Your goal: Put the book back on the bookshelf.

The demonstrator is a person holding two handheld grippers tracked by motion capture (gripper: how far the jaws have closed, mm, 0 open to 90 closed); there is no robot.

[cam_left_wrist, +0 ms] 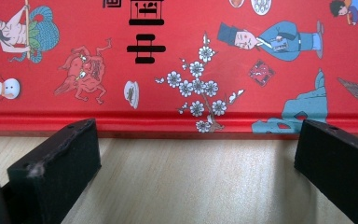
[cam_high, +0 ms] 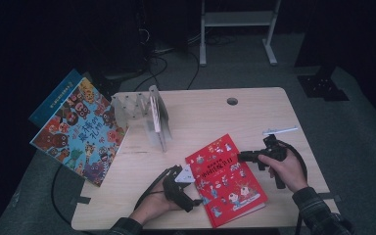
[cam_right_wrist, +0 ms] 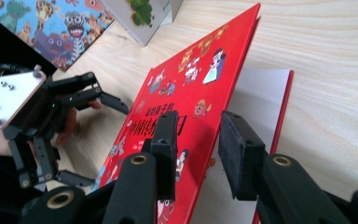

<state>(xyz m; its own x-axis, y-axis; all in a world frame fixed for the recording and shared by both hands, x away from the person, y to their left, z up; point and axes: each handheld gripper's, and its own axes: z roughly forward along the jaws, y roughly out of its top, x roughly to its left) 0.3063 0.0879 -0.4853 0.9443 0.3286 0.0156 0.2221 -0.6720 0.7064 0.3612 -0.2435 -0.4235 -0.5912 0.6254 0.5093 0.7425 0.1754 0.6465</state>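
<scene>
A red picture book (cam_high: 227,181) lies on the wooden table (cam_high: 210,115) near its front edge. Its front cover (cam_right_wrist: 186,93) is raised off the white first page (cam_right_wrist: 261,112). My right gripper (cam_right_wrist: 198,149) straddles the cover's free edge, one finger above it and one below, with a visible gap between them; it is open. In the high view the right gripper (cam_high: 241,156) sits at the book's right edge. My left gripper (cam_left_wrist: 198,135) stands open and wide on the table facing the book's spine (cam_left_wrist: 168,123), also seen as the left gripper (cam_high: 196,199).
A colourful picture book (cam_high: 81,129) leans off the table's left edge, with a blue book (cam_high: 54,98) behind it. A clear book rack (cam_high: 142,115) stands at the back left. A pale strip (cam_high: 280,130) lies at the right, beyond my right hand.
</scene>
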